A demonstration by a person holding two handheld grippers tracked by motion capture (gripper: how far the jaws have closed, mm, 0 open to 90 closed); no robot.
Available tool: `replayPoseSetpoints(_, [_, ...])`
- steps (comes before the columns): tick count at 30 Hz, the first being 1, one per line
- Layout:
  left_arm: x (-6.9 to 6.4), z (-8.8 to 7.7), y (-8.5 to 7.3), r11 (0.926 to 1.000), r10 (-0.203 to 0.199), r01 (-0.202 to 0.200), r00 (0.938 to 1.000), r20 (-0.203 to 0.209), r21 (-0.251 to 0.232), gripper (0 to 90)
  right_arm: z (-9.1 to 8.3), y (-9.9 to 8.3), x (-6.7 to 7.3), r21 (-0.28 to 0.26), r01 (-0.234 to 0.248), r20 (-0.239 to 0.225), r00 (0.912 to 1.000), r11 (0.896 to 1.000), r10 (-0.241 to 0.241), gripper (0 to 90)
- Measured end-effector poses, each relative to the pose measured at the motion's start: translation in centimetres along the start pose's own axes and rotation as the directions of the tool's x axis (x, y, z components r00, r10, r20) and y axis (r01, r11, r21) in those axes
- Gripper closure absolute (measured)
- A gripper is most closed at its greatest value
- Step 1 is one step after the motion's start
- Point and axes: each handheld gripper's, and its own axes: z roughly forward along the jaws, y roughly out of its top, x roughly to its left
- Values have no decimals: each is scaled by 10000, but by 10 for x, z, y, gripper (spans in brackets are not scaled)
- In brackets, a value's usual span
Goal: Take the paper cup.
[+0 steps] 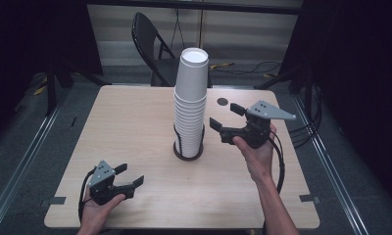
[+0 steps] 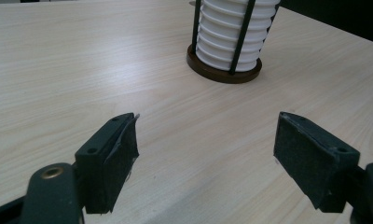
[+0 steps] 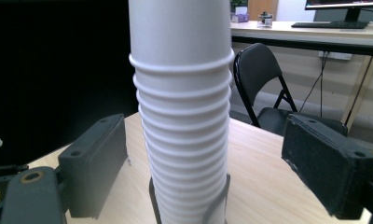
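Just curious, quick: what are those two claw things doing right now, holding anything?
Left gripper: open, holding nothing.
Right gripper: open, empty, aimed at the stack of cups.

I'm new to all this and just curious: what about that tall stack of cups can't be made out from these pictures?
- Cup stack: its top is cut off by the upper edge in both gripper views.
- Lowest cups: partly hidden behind the holder's dark bars; an exact count is not possible.
- Small dark spot on the table: too small to identify in the high view.
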Motion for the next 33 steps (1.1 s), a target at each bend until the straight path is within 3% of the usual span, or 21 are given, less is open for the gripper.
replayPoseSetpoints(7, [-4,1,0,10000,84,-84,9999,112,20,214,16,26,6,-275,171,-401,9990,9995,-182,139])
replayPoseSetpoints(12, [-4,1,-1,9999,115,-115,9999,83,14,214,27,44,13,-343,489,-397,9979,9982,-503,135])
replayPoseSetpoints(17, [-3,1,-1,9999,128,-129,9999,79,37,214,40,60,13,-398,497,-620,9967,9980,-521,134])
replayPoseSetpoints(24, [-2,0,-1,9999,140,-141,9999,50,71,214,59,71,14,-349,668,-420,9968,9972,-683,134])
replayPoseSetpoints(33, [-2,0,-2,9998,174,-174,9998,27,75,214,79,73,12,-94,453,-411,9981,9989,-456,125])
